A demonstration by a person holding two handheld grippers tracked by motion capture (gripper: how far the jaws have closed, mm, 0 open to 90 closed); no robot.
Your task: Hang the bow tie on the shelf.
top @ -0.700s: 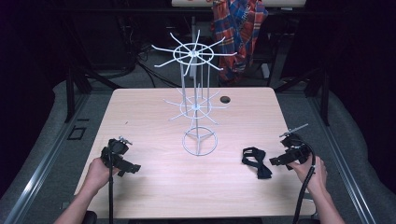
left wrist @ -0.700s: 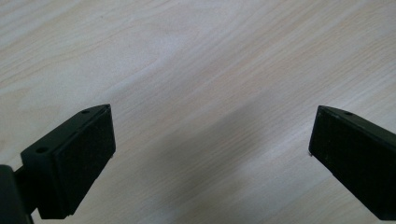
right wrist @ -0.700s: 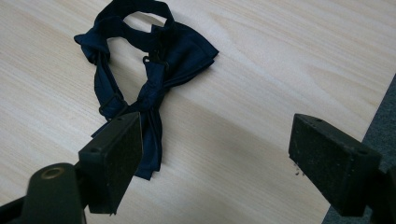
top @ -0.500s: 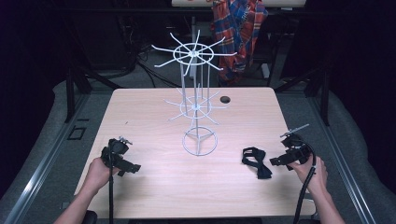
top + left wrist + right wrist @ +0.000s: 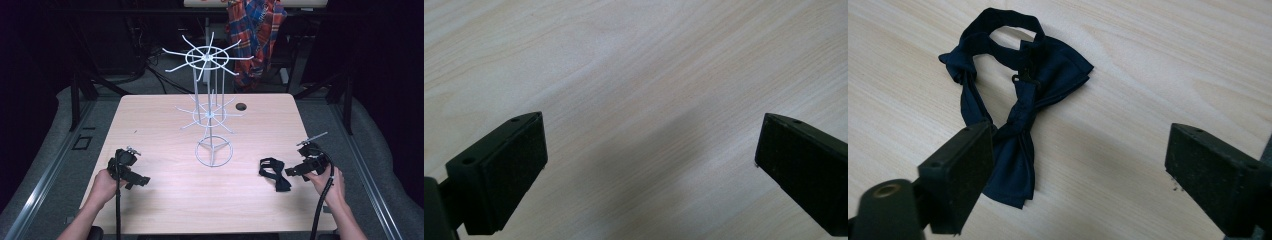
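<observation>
Fingers of both grippers spread wide, holding nothing; dark navy fabric bow tie (image 5: 274,172) lies at 4 o'clock of white wire rack (image 5: 212,107), not yet grasped.

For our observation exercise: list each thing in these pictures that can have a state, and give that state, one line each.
White wire rotating rack: upright, arms bare.
Dark navy fabric bow tie: lying flat on table, strap looped, ungripped.
Left gripper: open, over bare wood.
Right gripper: open, beside the bow tie.
</observation>
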